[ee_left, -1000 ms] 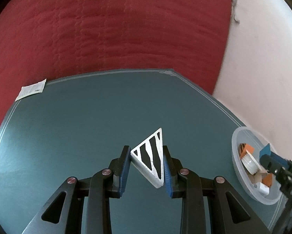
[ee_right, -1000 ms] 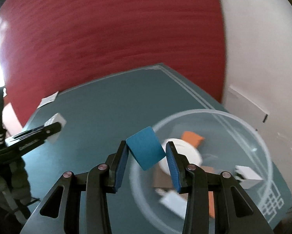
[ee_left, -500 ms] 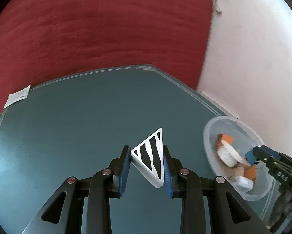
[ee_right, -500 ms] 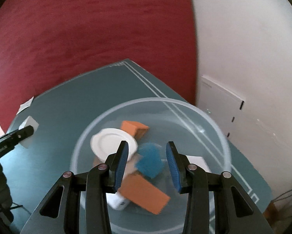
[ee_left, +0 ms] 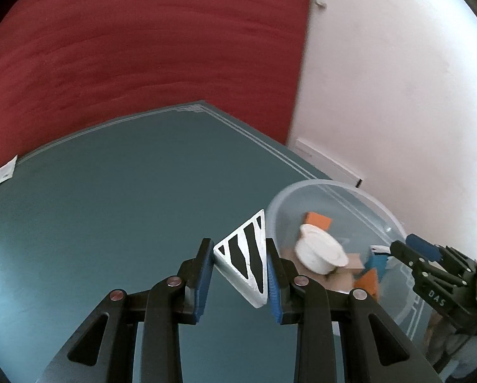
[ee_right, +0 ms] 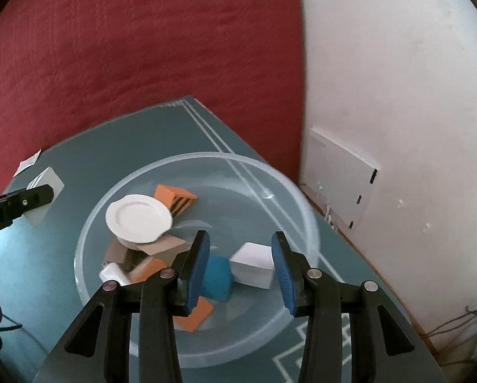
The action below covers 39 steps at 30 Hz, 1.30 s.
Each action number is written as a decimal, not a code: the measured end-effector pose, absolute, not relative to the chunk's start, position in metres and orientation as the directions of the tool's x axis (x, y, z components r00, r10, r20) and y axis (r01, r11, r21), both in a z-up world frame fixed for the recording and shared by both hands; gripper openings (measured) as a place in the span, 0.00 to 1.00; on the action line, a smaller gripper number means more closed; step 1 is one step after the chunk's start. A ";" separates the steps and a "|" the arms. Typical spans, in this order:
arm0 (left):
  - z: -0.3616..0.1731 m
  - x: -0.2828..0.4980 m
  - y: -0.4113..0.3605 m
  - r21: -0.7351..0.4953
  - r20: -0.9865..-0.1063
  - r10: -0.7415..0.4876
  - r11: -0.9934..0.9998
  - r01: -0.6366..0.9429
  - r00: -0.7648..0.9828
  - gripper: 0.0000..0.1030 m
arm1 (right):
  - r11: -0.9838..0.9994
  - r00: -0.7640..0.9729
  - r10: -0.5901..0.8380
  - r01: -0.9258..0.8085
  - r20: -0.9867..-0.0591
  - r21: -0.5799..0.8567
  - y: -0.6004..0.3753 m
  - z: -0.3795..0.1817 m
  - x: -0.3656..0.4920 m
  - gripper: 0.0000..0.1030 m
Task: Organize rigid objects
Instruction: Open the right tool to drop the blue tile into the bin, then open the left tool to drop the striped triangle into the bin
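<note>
**Striped wedge heading for the bowl**

The left gripper (ee_left: 240, 274) is clamping the white striped wedge (ee_left: 246, 263) above the table (ee_left: 111, 198), its point aiming forward; the clear bowl (ee_left: 283, 198) is sitting just to its right. The right gripper (ee_right: 240, 271) is hovering over that bowl, jaws apart and empty, the blue block (ee_right: 217, 276) lying below.

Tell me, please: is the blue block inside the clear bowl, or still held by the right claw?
Inside. The blue block lies on the floor of the clear bowl, beside a white block; the right claw stands open above, nothing between its fingers.
</note>
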<state>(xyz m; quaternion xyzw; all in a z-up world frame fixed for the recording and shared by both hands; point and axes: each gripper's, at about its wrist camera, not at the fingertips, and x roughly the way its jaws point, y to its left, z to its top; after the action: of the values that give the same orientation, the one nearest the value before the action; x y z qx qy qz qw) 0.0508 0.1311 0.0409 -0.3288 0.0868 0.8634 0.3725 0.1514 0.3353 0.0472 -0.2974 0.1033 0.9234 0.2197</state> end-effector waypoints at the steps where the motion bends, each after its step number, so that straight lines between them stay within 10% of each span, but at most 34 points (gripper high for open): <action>1: 0.042 0.053 0.135 -0.093 -0.633 0.589 -0.702 -0.706 -0.502 0.31 | -0.880 -0.727 0.349 -0.472 -0.591 0.061 0.337 0.048 0.156 0.41; 23: 0.046 0.079 0.217 -0.093 -0.657 0.654 -0.564 -0.820 -0.375 0.33 | -0.868 -0.734 0.320 -0.480 -0.599 0.125 0.358 0.046 0.180 0.49; 32: 0.039 0.070 0.221 -0.078 -0.642 0.634 -0.613 -0.787 -0.431 0.89 | -0.870 -0.734 0.315 -0.476 -0.602 0.126 0.355 0.046 0.176 0.58; 39: 0.040 0.068 0.204 -0.002 -0.621 0.567 -0.692 -0.722 -0.541 0.99 | -0.876 -0.733 0.298 -0.464 -0.612 0.130 0.353 0.046 0.175 0.72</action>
<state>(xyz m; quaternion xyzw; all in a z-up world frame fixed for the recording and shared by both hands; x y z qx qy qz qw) 0.0678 0.2043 0.0405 -0.3029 0.1280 0.8685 0.3709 0.1745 0.3533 0.0465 -0.3011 0.1385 0.9205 0.2070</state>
